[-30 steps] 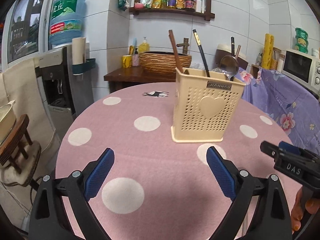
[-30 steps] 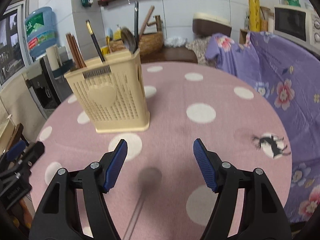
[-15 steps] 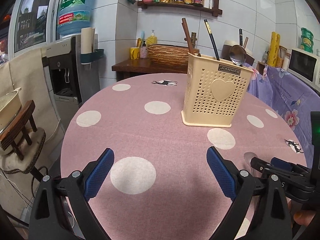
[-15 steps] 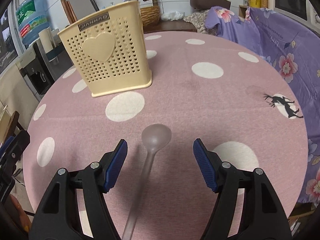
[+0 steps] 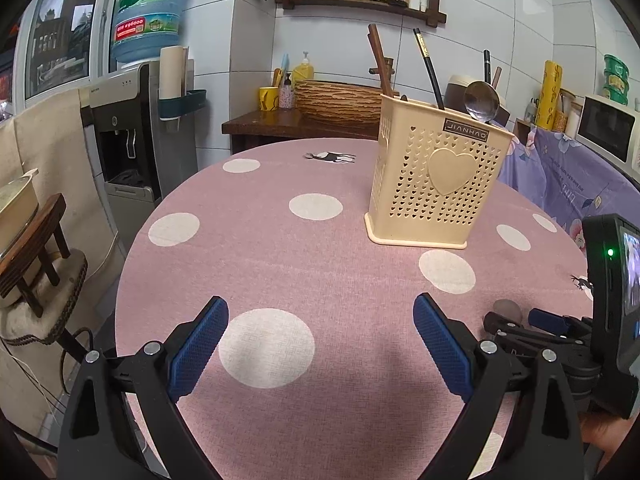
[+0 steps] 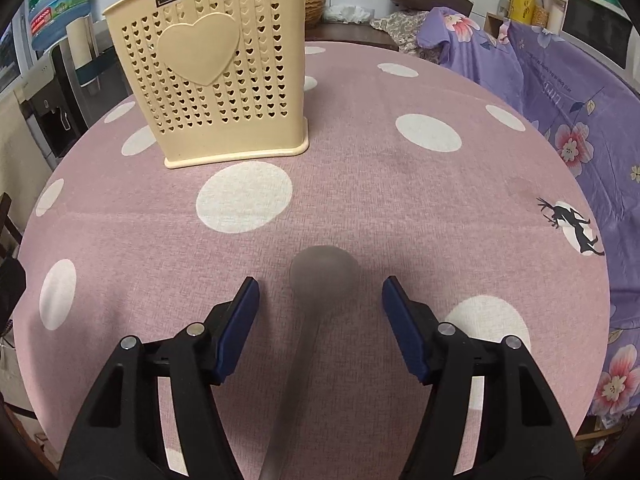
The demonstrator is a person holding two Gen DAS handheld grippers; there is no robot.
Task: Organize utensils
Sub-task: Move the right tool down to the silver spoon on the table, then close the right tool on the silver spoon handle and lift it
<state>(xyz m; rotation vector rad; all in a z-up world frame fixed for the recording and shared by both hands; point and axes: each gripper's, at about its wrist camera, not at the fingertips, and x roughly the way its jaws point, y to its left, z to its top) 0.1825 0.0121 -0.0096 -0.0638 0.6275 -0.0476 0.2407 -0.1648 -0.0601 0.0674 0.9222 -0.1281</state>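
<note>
A cream perforated utensil holder [image 5: 436,184] with a heart on its side stands on the pink polka-dot table [image 5: 280,248]; chopsticks [image 5: 430,68] and a metal spoon [image 5: 481,100] stick out of it. It also shows in the right wrist view [image 6: 216,68]. A translucent grey spoon [image 6: 320,276] lies flat on the table, bowl pointing away. My right gripper [image 6: 320,316] is open, low over the spoon, fingers either side of its neck. The spoon's bowl [image 5: 507,311] peeks out beyond that gripper in the left wrist view. My left gripper [image 5: 320,344] is open and empty above the table's near edge.
A purple floral cloth [image 6: 560,92] covers furniture right of the table. A water dispenser [image 5: 132,128], a wooden stool [image 5: 28,248] and a side counter with a basket [image 5: 340,98] stand behind and left. The table edge curves close to both grippers.
The right gripper has dropped low and forward over the grey spoon, which now lies between its fingers. The left gripper pulled back slightly; the holder looks farther away.
</note>
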